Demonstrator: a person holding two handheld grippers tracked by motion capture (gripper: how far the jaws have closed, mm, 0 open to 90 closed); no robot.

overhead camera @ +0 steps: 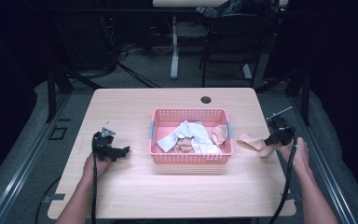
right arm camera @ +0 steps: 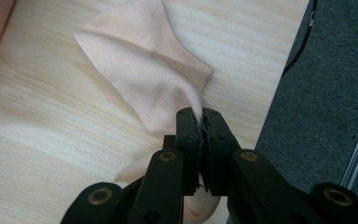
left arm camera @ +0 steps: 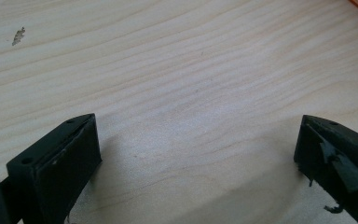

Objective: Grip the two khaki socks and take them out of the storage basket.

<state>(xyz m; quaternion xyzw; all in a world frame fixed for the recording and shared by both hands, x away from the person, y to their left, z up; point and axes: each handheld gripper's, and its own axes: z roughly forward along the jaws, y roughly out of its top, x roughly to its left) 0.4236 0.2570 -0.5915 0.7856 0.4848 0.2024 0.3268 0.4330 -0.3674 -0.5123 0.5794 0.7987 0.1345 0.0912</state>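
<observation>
With right tongs (right arm camera: 200, 122) clenched on the peach sock (right arm camera: 144, 74) at the basket's (overhead camera: 190, 158) three o'clock and left tongs (left arm camera: 196, 154) released, we lower it flat onto the tabletop (overhead camera: 135, 186).

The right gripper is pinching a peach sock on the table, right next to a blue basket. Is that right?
Almost. The basket is pink, not blue, as the high view shows. The rest holds: the right gripper is shut on the peach sock, which lies on the table just beside the basket.
</observation>
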